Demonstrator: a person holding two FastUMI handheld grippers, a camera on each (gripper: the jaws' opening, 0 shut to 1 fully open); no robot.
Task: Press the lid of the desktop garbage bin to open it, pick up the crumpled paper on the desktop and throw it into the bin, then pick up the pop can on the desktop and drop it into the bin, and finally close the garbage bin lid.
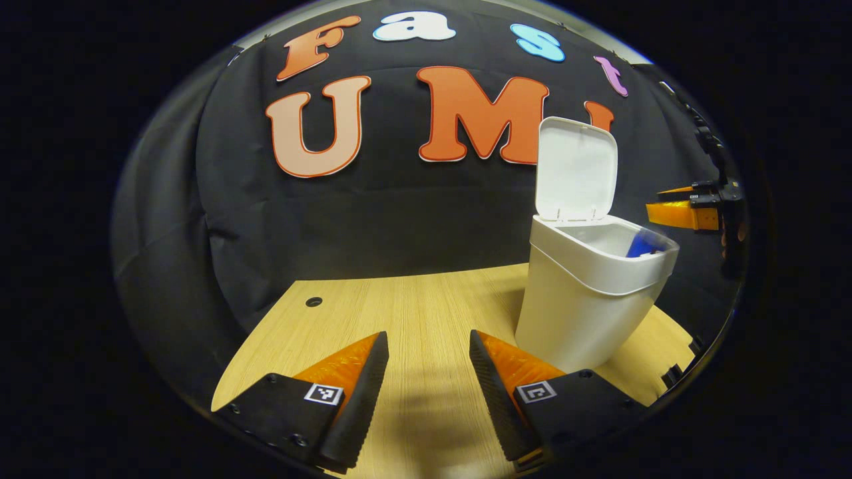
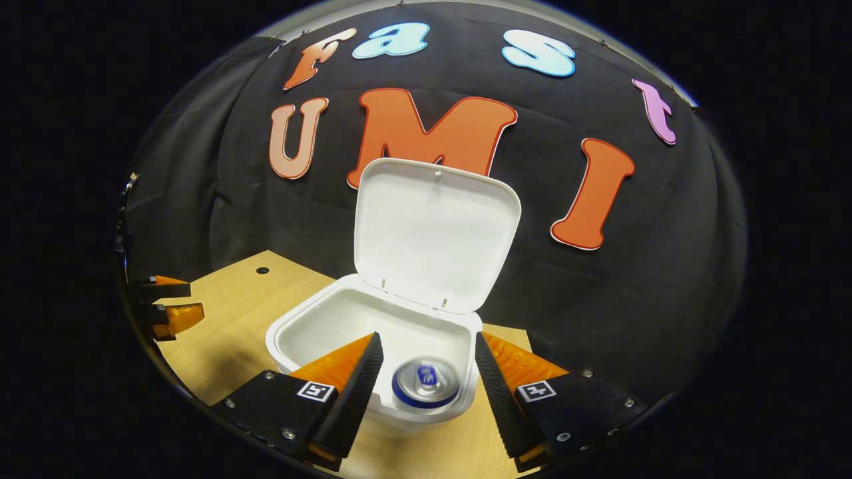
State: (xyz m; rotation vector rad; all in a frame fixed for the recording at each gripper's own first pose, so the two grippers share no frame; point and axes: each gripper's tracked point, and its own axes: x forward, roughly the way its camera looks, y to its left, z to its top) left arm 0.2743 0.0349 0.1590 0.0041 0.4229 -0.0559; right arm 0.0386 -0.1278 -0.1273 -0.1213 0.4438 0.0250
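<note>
Two grippers are up over the wooden desk [image 1: 426, 313], and both look released with nothing between their fingers. From the left gripper view, the left gripper [image 1: 429, 379] hovers low over bare desktop, jaws spread wide, with the white garbage bin [image 1: 586, 306] standing just off to its right side. The bin's lid [image 1: 576, 169] is flipped up and stands nearly upright at the back, so the bin is open. You can catch a bit of blue peeking over the rim inside, which is the pop can [image 1: 640, 247]. From the right gripper view it's way clearer: the right gripper [image 2: 426, 382] hangs right above the open bin [image 2: 293, 332], fingers apart, and the pop can [image 2: 425, 384] sits upright down in the bottom of the bin, top facing the camera, directly between the two fingers but well below them, not touched. The raised lid [image 2: 436, 233] leans back toward the black cloth wall [image 2: 599, 299]. The crumpled paper I can't make out anywhere, can't tell if it's under the can or what. There's also a small round hole [image 1: 313, 301] in the desk near the far left corner.
</note>
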